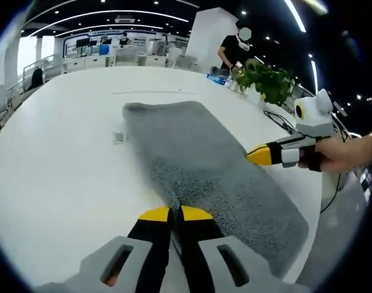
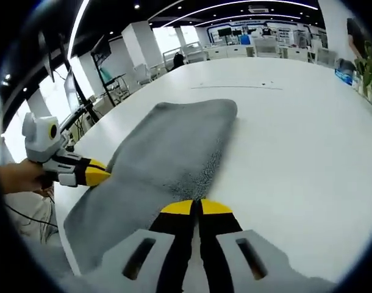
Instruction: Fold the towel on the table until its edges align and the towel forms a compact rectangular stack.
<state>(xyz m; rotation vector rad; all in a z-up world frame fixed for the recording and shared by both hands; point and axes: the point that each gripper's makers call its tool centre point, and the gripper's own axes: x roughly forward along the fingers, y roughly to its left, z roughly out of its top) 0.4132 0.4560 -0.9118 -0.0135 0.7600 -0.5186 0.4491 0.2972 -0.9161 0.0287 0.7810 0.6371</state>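
A: What do the jaws show?

B: In the left gripper view, the left gripper (image 1: pixel 175 213) rises at bottom centre, yellow tips pressed together on the near edge of the towel (image 1: pixel 198 159). In the right gripper view, the right gripper (image 2: pixel 196 207) does likewise at bottom centre, tips closed on the towel's (image 2: pixel 168 152) opposite long edge. Each gripper also enters the other's view from the side, tip at the cloth margin.

A: Where does the towel lie, and how does it point?

B: Flat on the white table (image 1: pixel 64 152). Its long axis runs from upper left to lower right in the left gripper view, and from upper right to lower left in the right gripper view.

A: What could go wrong?

B: Judged from the thin pinches, an edge may slip out on lifting. Uneven lifting by the two hands would skew the fold, leaving edges misaligned. Dragging might bunch the pile.
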